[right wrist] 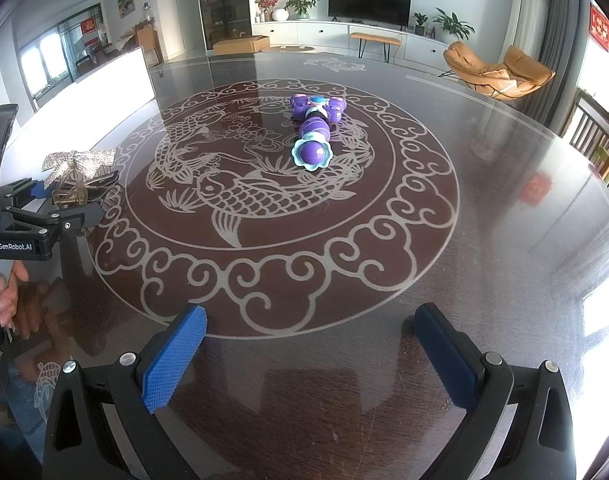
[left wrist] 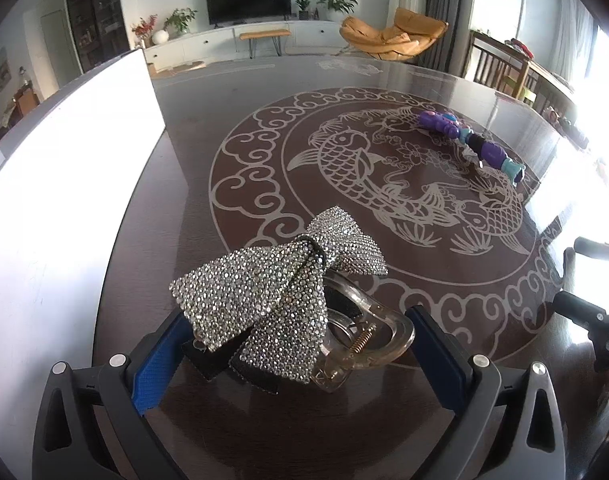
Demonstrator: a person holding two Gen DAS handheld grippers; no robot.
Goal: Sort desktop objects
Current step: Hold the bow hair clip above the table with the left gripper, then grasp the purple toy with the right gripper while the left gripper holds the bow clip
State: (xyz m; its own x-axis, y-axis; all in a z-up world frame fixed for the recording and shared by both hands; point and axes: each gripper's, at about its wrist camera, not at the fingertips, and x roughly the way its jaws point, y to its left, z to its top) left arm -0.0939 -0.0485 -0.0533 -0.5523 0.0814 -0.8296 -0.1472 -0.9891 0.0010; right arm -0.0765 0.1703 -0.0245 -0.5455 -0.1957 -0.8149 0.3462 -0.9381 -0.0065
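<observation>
Grasping comes next: left claw (left wrist: 296,344) gapes around bow clip (left wrist: 280,292); right claw (right wrist: 310,354) hangs released, empty.

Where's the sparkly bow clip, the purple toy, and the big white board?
sparkly bow hair clip (left wrist: 264,300): left wrist view, left bow wing.
purple toy (right wrist: 313,152): right wrist view, round near end.
white board (left wrist: 64,200): left wrist view, its flat face.

Daylit interior, strong window light from the right, blown-out white board (left wrist: 72,184) at left, sheen and room reflections across the glossy dark table (right wrist: 484,240), fisheye curvature, dark vignetted corners, focus generally sharp.
</observation>
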